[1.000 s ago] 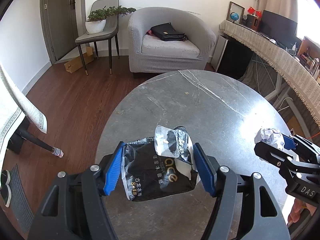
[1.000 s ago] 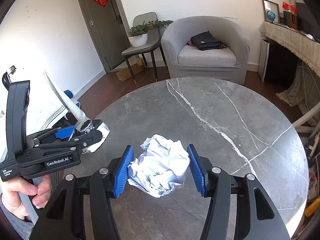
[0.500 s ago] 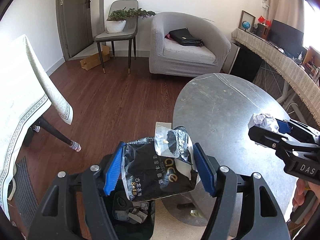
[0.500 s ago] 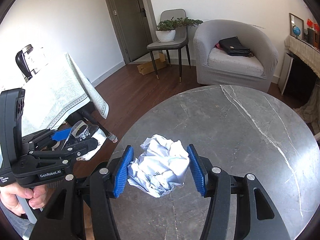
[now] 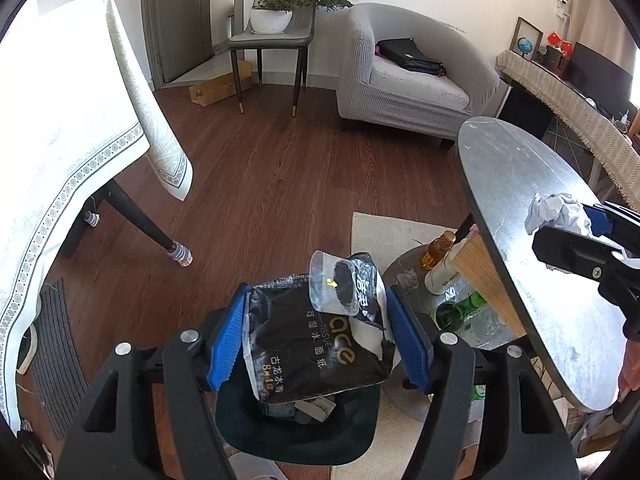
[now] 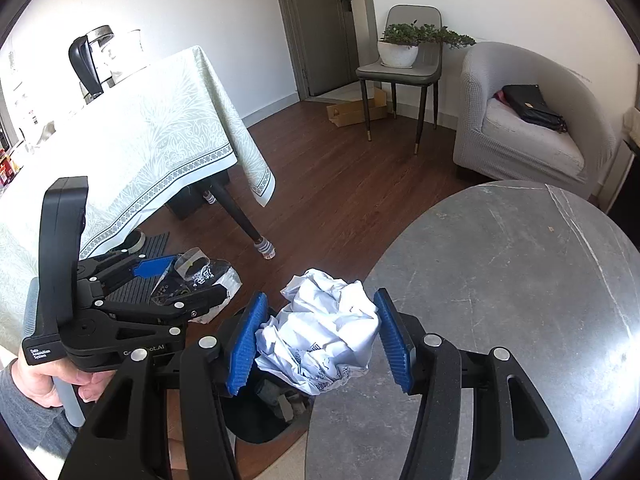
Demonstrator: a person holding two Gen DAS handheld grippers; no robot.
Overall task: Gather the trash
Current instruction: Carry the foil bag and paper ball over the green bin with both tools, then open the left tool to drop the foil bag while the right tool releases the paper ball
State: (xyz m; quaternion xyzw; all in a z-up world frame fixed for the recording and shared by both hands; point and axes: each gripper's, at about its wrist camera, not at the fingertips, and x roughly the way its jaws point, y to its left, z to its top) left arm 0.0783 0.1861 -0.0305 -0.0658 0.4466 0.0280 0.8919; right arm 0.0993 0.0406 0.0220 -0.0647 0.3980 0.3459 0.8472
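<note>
Beside the round table (image 5: 560, 320), dark bin (image 5: 296, 432), bottles (image 5: 440, 276), rug (image 5: 384, 232)

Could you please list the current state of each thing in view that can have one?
Left claw: shut on the black plastic tissue wrapper, above the bin.
Right claw: shut on the crumpled white paper ball, at the table's edge.
Dark round trash bin: open, some trash inside.
Round grey marble table: top bare where visible.
Grey door: closed.
</note>
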